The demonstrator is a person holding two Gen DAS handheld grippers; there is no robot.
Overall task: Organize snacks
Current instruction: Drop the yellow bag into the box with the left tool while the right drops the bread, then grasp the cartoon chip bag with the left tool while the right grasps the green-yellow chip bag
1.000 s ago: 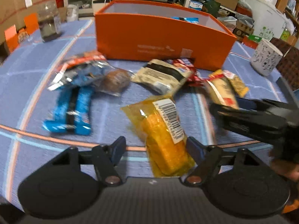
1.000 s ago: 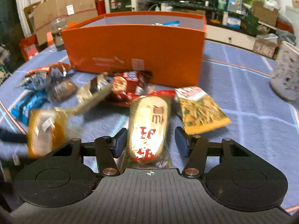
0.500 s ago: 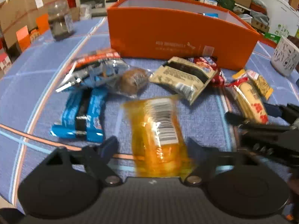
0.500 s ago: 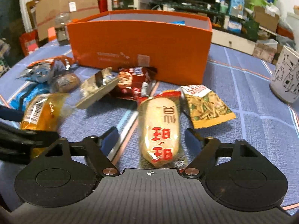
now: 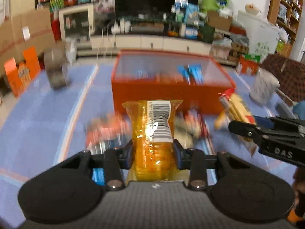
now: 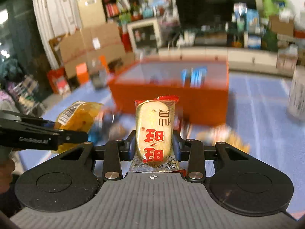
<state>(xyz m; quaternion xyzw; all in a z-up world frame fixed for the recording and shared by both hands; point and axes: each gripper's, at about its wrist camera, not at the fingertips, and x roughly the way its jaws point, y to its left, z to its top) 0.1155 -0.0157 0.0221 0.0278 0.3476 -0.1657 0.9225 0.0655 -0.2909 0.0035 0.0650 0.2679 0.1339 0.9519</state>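
Both tongs are clamped on snacks, and we see each held clear above the blue tablecloth (image 5: 38, 118). Our left gripper (image 5: 153, 152) has its jaws pressed against the sides of the yellow snack pouch (image 5: 154, 133), which stands upright between the fingers with its barcode label facing the camera. Our right gripper (image 6: 154, 145) pinches the rice cracker packet (image 6: 154, 131) the same way, upright, red characters toward us, its lower end reaching back toward the gripper body. From the right wrist view we see the left gripper at our left with the pouch sticking out past its tips. Beyond both packets sits the orange box (image 5: 171, 93), open on top, with blue wrappers (image 6: 193, 76) inside. More snacks lie blurred on the cloth just before the box.
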